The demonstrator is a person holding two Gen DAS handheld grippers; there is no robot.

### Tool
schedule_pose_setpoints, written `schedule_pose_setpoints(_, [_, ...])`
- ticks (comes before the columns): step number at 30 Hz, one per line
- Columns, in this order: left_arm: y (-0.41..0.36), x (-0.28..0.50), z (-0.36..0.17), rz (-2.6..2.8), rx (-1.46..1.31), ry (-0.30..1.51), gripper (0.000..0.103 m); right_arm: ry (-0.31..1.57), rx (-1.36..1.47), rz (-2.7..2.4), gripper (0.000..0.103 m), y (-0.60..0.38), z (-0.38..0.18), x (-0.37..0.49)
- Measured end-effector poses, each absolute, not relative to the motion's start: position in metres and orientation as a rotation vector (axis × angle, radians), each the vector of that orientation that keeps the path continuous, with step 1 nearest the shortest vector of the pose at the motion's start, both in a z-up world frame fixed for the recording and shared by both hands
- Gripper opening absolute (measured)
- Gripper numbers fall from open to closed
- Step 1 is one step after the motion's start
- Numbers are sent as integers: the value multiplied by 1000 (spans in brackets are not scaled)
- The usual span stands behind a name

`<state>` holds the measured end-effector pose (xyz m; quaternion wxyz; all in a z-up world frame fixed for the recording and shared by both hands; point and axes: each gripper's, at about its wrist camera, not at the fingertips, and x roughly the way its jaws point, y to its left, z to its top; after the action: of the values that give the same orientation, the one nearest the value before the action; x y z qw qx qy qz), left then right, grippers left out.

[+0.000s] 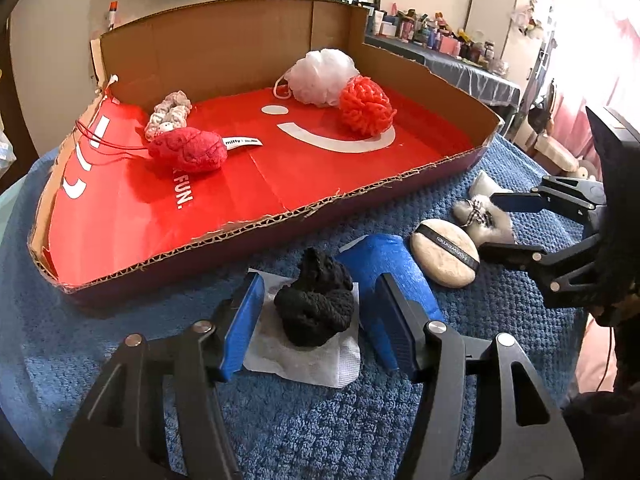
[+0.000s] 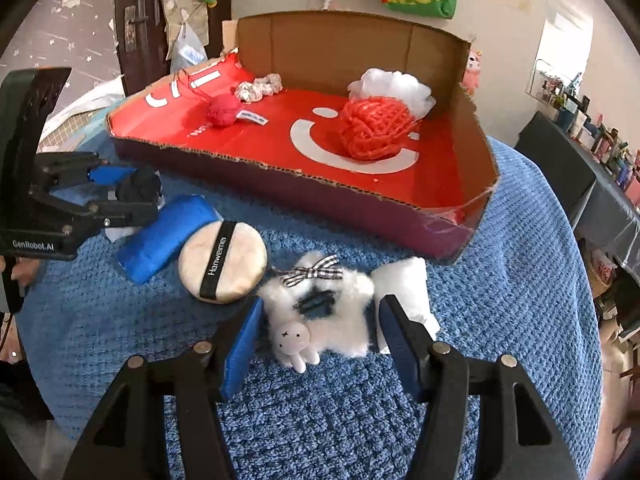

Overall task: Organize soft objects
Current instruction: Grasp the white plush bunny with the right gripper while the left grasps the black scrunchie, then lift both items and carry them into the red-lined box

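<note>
Black knit scrunchie [image 1: 316,300] between parted left gripper [image 1: 316,322] jaws, untouched

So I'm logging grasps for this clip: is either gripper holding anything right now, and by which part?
Nothing is held. The left gripper stands open around the black scrunchie, and the right gripper open around the white fluffy clip; neither's pads press in.

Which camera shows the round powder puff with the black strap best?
The right wrist view: the powder puff lies near centre, its strap lettering upright enough to read. The left wrist view shows it smaller, off to the right and foreshortened.
</note>
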<state>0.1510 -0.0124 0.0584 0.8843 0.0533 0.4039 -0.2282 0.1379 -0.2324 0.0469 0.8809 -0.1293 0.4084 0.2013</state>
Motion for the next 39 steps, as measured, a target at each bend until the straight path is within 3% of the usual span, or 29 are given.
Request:
schedule_pose_setpoints(8, [-10,152,57,-476,107,850,56,884,-219,482,62,-233,44,138])
schedule_pose_setpoints(9, [-10,153,57,-478,107,852,54,886,-202,482,60,-235,44,140])
schedule_pose_setpoints(11, [-10,153,57,-482,107,852,34,886,-182,480,55,-239,44,142])
schedule_pose_setpoints(12, [-10,153,57,-484,108,850,33,886,-178,479,52,-240,45,141])
schedule_pose_setpoints(16, [-10,150,59,-499,109,848,33,860,-184,470,45,-241,48,135])
schedule_pose_setpoints(39, [8,149,103,-455,100,749,33,725,-123,446,45,-234,102,142])
